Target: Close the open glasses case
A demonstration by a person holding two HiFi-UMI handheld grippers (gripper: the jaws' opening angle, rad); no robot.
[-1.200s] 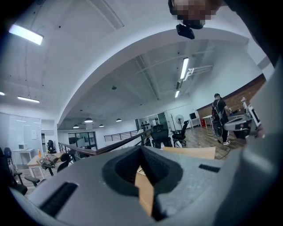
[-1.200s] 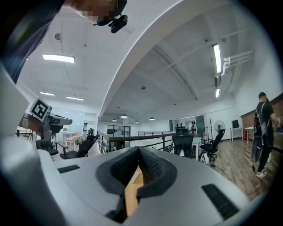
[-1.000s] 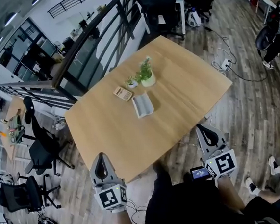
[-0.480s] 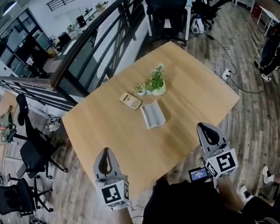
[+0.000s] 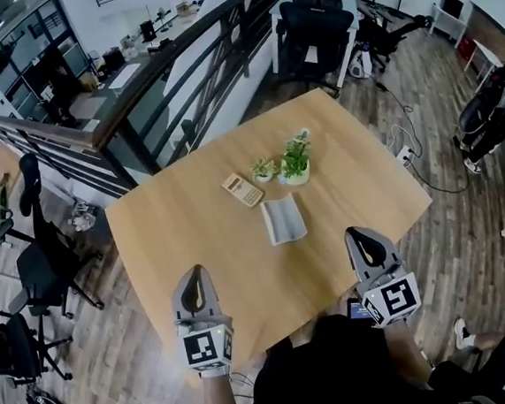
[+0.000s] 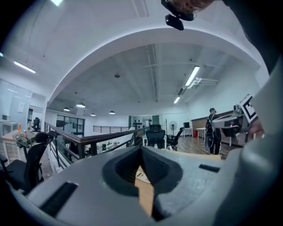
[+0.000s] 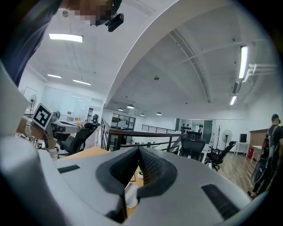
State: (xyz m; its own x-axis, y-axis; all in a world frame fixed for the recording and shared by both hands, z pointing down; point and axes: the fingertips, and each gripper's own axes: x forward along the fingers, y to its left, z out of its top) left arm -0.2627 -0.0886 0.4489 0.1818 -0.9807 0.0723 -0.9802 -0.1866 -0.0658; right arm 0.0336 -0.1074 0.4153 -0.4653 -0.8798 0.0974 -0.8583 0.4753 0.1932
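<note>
— Glasses case (image 5: 283,219): is it within reach yet?

— Not quite. Nearest us, the left gripper (image 5: 195,275) and the right gripper (image 5: 360,235) hang over the near edge of the table (image 5: 167,240). Both have their jaws pressed together with nothing between them. The case lies past them, open and flat, about mid-table and nearer the right one.

— How would you close it well?

— Steady one half with one gripper's tips. Slip the other under the outer edge of the free half and fold it over until the two meet. It looks light, so I reckon it will skid if pushed unbraced. I cannot tell from here which half is the lid.

— Anything in the way?

— Nothing between the grippers and the case. Just beyond it sit a calculator (image 5: 243,189) and two small potted plants (image 5: 295,161), near enough that an overshoot could knock them. Farther off, past the table, are an office chair (image 5: 310,18) and a dark railing (image 5: 178,79).
</note>
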